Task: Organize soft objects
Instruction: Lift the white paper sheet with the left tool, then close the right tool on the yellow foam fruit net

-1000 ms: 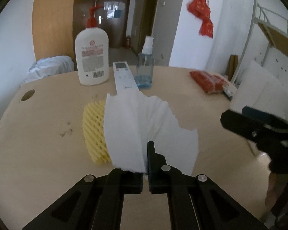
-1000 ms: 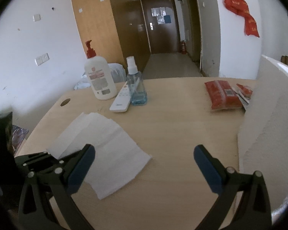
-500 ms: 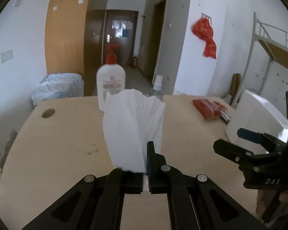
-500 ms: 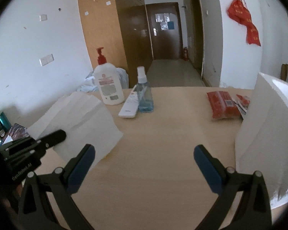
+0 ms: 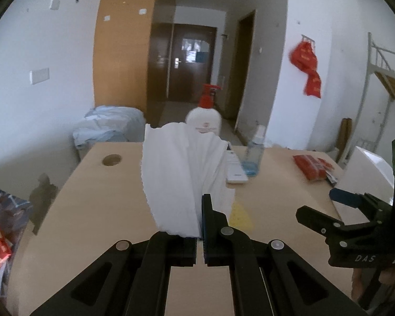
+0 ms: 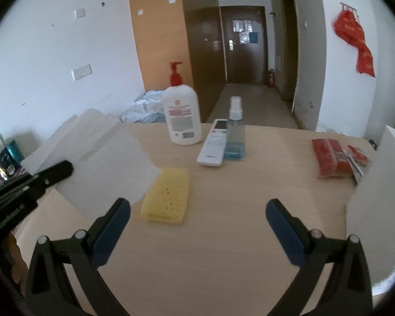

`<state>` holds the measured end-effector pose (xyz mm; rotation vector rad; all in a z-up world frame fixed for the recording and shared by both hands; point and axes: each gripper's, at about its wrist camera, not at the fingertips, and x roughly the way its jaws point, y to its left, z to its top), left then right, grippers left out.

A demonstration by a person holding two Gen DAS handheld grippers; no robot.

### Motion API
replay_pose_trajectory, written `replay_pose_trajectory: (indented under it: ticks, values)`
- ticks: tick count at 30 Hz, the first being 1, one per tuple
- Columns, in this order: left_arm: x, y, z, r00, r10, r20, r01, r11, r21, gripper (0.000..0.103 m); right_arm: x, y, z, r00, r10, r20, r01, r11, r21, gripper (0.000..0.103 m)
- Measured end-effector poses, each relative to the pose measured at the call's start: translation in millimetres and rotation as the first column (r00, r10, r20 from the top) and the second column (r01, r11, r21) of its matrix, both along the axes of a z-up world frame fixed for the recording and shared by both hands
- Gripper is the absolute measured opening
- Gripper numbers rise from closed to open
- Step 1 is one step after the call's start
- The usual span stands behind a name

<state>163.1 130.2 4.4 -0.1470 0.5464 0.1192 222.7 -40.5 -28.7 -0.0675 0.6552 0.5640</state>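
Note:
My left gripper [image 5: 200, 221] is shut on a white paper towel [image 5: 181, 179], which hangs lifted above the wooden table [image 5: 97, 210]. In the right wrist view the same towel [image 6: 100, 158] is held up at the left by the left gripper [image 6: 52, 173]. A yellow foam net sleeve [image 6: 168, 194] lies flat on the table just right of the towel; only its corner [image 5: 239, 216] shows behind the towel in the left wrist view. My right gripper [image 6: 197, 218] stands open over the table with nothing between its blue pads, and appears at the right [image 5: 337, 205] in the left view.
A white pump bottle [image 6: 181, 115], a white remote [image 6: 214, 142] and a blue spray bottle [image 6: 234, 134] stand at the table's far side. Red packets [image 6: 331, 158] lie at the right. A white foam box [image 6: 376, 197] rises at the right edge.
The left gripper lifted the paper towel off the table, uncovering the yellow foam net sleeve. Both grippers rose and the views tilted up toward the far wall.

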Motion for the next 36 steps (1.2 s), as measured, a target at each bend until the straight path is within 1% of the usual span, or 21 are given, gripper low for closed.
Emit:
replay_pose_trajectory:
  ticks: [5,7,11,13,20,29,30,33,35,36]
  values:
    - [-3.2,21.8,-4.4,0.998,0.058,-0.011,-0.058,0.998,-0.002,0.003,5.9,28.4,-6.5,1.0,0.03,-0.003,-0.03,0.999,-0.027,0.103]
    - [-3.4,31.7,-8.0,0.996,0.086,-0.017,-0.086,0.996,-0.003,0.003,12.3,38.5,-13.8,0.999,0.036,-0.028,-0.038,0.998,-0.047,0.103]
    - [-2.5,44.1,-12.7,0.995,0.099,-0.021,-0.099,0.995,-0.011,0.003,25.9,55.2,-28.2,0.996,0.049,-0.078,-0.054,0.997,-0.058,0.103]
    - [-2.2,48.0,-15.1,0.994,0.107,-0.019,-0.107,0.994,-0.013,0.003,31.1,63.3,-33.6,0.995,0.054,-0.085,-0.06,0.996,-0.067,0.103]
    - [1.9,52.3,-21.2,0.995,0.095,-0.026,-0.095,0.995,-0.034,0.003,41.6,86.5,-46.1,0.994,0.052,-0.1,-0.064,0.99,-0.122,0.103]
    - [4.1,55.4,-23.0,0.995,0.095,-0.024,-0.096,0.995,-0.039,0.003,50.2,96.5,-55.2,0.992,0.05,-0.118,-0.066,0.988,-0.142,0.102]
    - [4.4,55.3,-23.7,0.995,0.096,-0.026,-0.097,0.995,-0.038,0.003,50.6,97.5,-56.7,0.992,0.049,-0.12,-0.066,0.987,-0.147,0.101]
    - [5.0,55.5,-26.1,0.995,0.093,-0.035,-0.095,0.995,-0.042,0.003,54.9,101.2,-60.5,0.989,0.055,-0.137,-0.076,0.985,-0.155,0.089]
    - [6.4,56.8,-28.8,0.994,0.098,-0.043,-0.1,0.994,-0.047,0.003,57.0,102.2,-64.3,0.986,0.059,-0.156,-0.085,0.983,-0.165,0.072]
    - [7.1,58.1,-30.2,0.994,0.099,-0.048,-0.102,0.993,-0.052,0.003,57.7,102.2,-66.3,0.984,0.061,-0.165,-0.088,0.982,-0.165,0.069]
